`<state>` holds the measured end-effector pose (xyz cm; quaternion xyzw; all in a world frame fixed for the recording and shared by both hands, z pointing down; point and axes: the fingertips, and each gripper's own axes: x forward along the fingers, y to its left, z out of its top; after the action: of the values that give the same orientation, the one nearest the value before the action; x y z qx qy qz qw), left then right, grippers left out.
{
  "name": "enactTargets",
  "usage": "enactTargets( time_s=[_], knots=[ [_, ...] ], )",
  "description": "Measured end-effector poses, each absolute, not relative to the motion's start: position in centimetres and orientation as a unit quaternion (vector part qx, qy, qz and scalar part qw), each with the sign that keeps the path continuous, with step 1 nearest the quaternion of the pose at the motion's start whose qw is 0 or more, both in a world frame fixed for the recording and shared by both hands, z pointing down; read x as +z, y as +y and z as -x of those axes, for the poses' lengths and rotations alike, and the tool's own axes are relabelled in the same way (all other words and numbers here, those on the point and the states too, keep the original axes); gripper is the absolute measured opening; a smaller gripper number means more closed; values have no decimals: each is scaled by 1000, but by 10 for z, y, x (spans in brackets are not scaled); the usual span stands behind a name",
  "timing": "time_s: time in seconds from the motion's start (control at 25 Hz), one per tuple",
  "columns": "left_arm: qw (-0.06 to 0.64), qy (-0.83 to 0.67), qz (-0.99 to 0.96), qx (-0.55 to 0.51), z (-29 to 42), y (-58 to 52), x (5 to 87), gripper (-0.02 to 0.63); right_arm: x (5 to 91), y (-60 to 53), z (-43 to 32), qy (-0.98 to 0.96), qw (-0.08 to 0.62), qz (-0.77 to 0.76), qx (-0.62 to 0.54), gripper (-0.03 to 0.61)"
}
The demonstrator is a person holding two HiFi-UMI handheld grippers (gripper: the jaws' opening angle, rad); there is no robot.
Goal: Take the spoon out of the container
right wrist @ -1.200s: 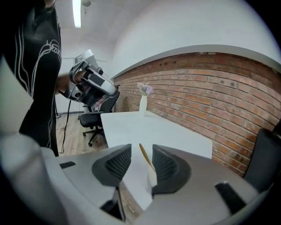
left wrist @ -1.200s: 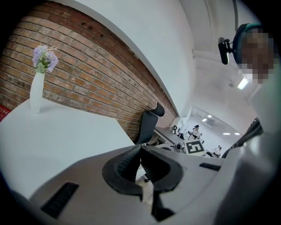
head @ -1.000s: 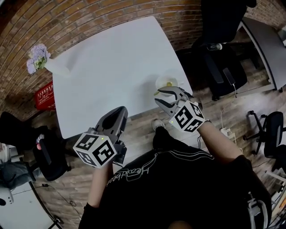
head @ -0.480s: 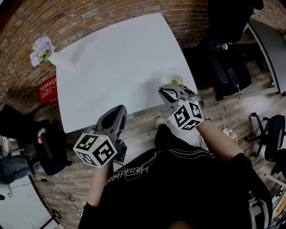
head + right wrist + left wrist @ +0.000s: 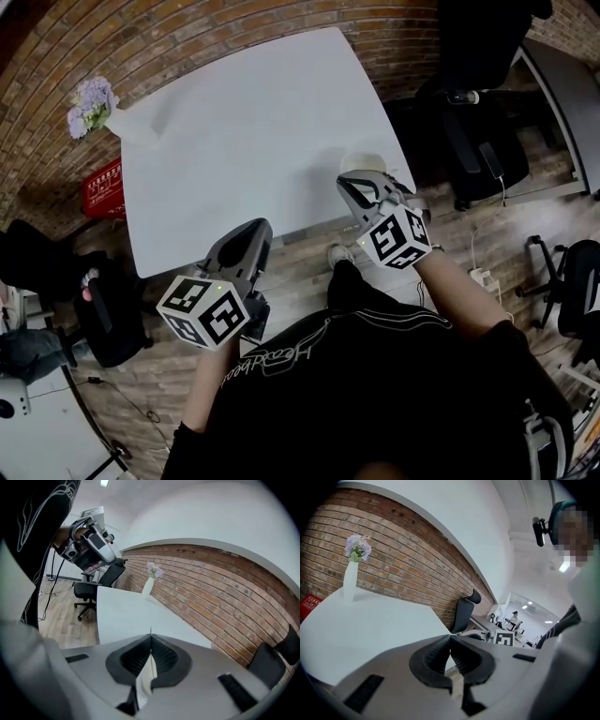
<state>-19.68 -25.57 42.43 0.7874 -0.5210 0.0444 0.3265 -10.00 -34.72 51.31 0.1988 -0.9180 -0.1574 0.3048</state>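
At container [image 5: 364, 161], R hand-held gripper [image 5: 362, 184] pinches spoon [image 5: 150, 631].

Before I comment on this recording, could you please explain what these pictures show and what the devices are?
There is no robot: a person holds a two-jaw tool in each hand. One picture comes from a head camera looking down; the other two come from cameras riding on the tools, looking along their jaws. On the white table stand a vase of purple flowers at a far corner and a pale container at the near edge. The left tool is shut and empty. The right tool, over the container, is closing its jaws on a pale strip, probably the spoon's handle.
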Motion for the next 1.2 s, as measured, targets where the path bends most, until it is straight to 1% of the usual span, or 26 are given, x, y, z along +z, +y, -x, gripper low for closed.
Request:
enactTargets(
  time_s=[0.28, 0.56, 1.0, 1.2],
  knots=[
    [325, -511, -795, 46, 182, -254, 420, 5, 497, -353, 83, -927, 273, -231, -116, -2],
    [314, -498, -807, 51, 170, -250, 409, 5, 460, -353, 68, -938, 214, -265, -72, -2],
    [287, -473, -832, 29, 158, -235, 382, 5, 378, -323, 53, -944, 127, -294, -85, -2],
    [281, -462, -841, 22, 155, -222, 375, 5, 352, -297, 51, -948, 108, -289, -75, -2]
  ],
)
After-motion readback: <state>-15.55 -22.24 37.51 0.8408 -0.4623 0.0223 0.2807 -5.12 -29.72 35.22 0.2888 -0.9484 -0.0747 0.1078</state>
